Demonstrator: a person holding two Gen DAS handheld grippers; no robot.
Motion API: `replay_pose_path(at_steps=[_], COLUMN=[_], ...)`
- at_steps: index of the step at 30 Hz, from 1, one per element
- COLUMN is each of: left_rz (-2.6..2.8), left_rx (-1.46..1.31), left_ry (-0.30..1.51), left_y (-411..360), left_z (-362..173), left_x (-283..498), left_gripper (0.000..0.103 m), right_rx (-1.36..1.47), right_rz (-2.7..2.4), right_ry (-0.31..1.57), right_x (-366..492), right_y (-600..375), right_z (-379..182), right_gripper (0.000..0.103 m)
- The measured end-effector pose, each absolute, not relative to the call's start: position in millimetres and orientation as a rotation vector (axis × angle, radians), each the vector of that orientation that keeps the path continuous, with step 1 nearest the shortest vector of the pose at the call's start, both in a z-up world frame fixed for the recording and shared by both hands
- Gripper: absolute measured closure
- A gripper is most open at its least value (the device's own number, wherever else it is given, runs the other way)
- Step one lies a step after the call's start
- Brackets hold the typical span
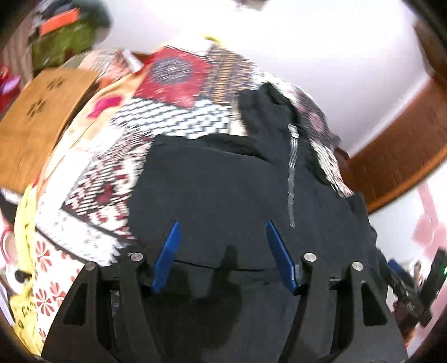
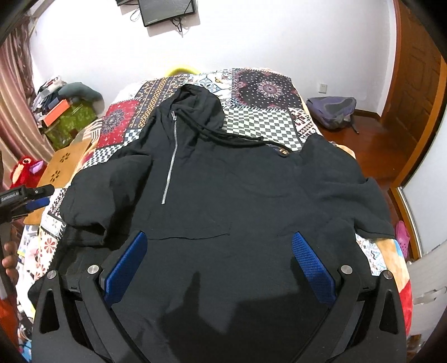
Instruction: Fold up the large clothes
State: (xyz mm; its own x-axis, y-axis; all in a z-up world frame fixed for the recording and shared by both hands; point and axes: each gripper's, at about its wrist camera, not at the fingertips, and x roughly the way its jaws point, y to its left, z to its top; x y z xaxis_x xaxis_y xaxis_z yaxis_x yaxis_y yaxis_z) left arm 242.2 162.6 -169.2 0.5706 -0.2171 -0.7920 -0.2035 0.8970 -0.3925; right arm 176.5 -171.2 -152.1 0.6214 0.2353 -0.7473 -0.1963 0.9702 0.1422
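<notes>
Both handheld grippers hang with jaws spread wide and nothing between the blue pads: the left gripper point(image 1: 222, 251) blurred in its own view, the right gripper point(image 2: 219, 259) sharp. The person's left hand point(image 2: 9, 264) shows at the frame's edge.

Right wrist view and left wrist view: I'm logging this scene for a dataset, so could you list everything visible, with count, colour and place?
black zip-neck hoodie: one, black, spread face up on the bed, hood away from the camera
patchwork patterned bedspread: one, red, white and black, under the hoodie
wall-mounted dark screen: one, black, high on the white wall
purple-grey backpack: one, on the wooden floor right of the bed
red plush toy: one, red, left of the bed
light wooden board with flower cut-outs: one, tan, at the bed's left edge
green box: one, green, far left
left gripper: one, black with blue pads, open above the hoodie
right gripper: one, same colours, open above the hoodie's pocket
</notes>
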Motion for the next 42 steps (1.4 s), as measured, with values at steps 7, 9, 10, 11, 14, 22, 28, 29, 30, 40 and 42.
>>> replay_pose_path(at_steps=[7,9,10,11,14,22,28,29,30,40,42], left_rz=[0.085,0.069,0.049,0.027,0.014,0.090,0.005,-0.024,-0.057,-0.335,-0.382], left_rx=[-0.649,-0.723,-0.761,-0.800,-0.837,-0.704,-0.562,-0.545,-0.522,-0.287,-0.259], left_ry=[1.018,1.041,1.059,1.074,1.091,1.038,0.914,0.897,0.878,0.835,0.873], left_y=[217.4,224.6,226.1,226.7,224.6,217.4,174.9,163.8,149.7,-17.7,-48.8], left_z=[-208.9,-223.1,-230.9,-238.1,-249.1,-223.8,-155.3,-145.2,-133.3,-87.3,-99.4], left_x=[235.1,236.7,238.8,240.9,247.4,264.6,280.5,284.7,289.8,323.9,332.1], left_gripper=[0.040,0.040,0.040,0.040,0.040,0.077,0.079,0.080,0.080,0.081,0.081], right_rx=[0.037,0.036,0.038,0.041,0.050,0.033,0.042,0.046,0.051,0.082,0.084], right_rz=[0.237,0.231,0.230,0.228,0.228,0.212,0.184,0.179,0.175,0.108,0.092], right_ry=[0.866,0.868,0.869,0.871,0.877,0.874,0.866,0.863,0.861,0.854,0.860], right_x=[179.7,181.3,181.1,181.4,181.2,181.6,184.1,184.5,185.2,186.1,185.6], right_y=[-170.7,-171.8,-172.6,-173.3,-175.3,-186.1,-202.5,-205.5,-209.0,-245.0,-251.8], right_z=[-151.1,-151.6,-151.7,-152.2,-153.4,-153.4,-150.8,-150.0,-149.2,-144.5,-145.5], right_gripper=[0.000,0.000,0.000,0.000,0.000,0.000,0.000,0.000,0.000,0.000,0.000])
